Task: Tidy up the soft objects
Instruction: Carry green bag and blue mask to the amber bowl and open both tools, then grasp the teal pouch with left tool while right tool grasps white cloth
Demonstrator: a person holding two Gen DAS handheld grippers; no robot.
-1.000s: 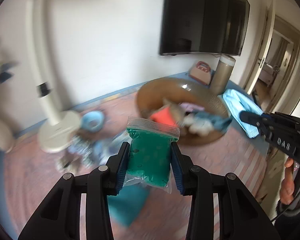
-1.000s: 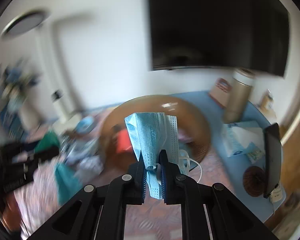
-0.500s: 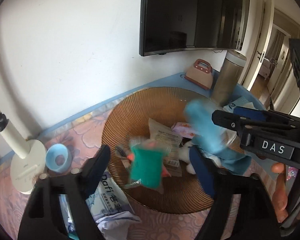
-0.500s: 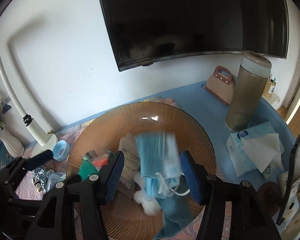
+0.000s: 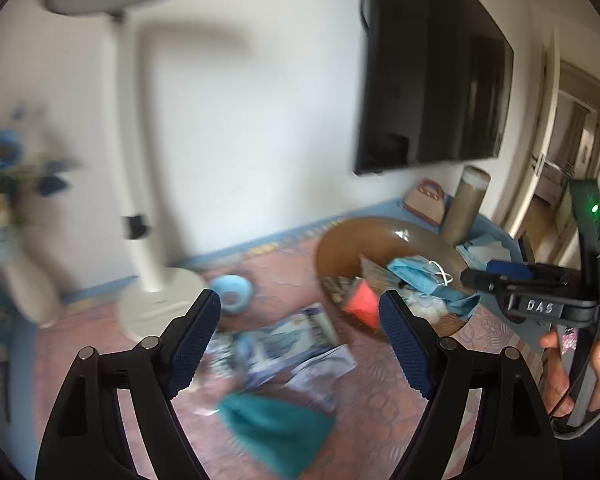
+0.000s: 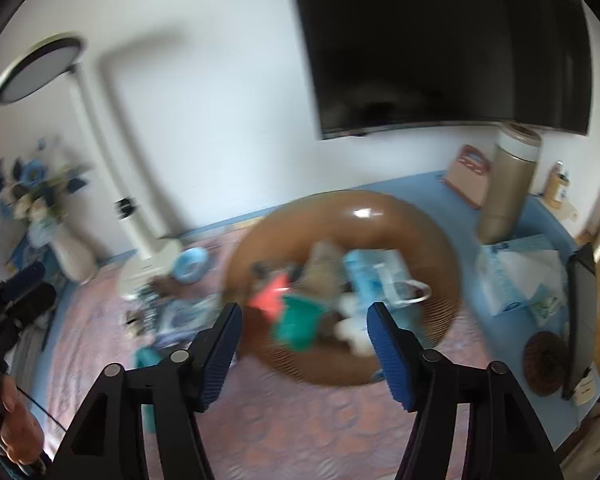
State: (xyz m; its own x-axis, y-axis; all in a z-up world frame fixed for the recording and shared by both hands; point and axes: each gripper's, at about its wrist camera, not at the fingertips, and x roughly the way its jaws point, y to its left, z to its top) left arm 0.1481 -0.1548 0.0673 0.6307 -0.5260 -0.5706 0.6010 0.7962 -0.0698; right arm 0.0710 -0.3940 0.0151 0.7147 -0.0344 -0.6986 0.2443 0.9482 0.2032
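Note:
A round brown wicker tray [image 6: 440, 240] [image 5: 340, 240] holds soft items: a blue face mask [image 6: 376, 272] [image 5: 414, 274], a green bag [image 6: 298, 320], an orange-red piece [image 6: 270, 294] [image 5: 362, 304] and white cotton [image 6: 350, 330]. My left gripper [image 5: 300, 344] is open and empty, left of the tray over the pink tablecloth. A teal soft item [image 5: 276, 428] and plastic packets [image 5: 296, 344] lie beneath it. My right gripper [image 6: 304, 354] is open and empty, above the tray's near edge. Both views are blurred.
A white lamp [image 5: 140, 200] stands at the left with a small blue dish [image 5: 232, 292] by its base. A tall tan canister [image 6: 508, 184], a tissue box [image 6: 516, 276] and a pink holder [image 6: 470, 180] sit at the right. A black TV [image 6: 448, 44] hangs above.
Both grippers opened and dropped the green bag and the blue mask into the tray. Both then pulled back, the left swinging left toward the items on the tablecloth.

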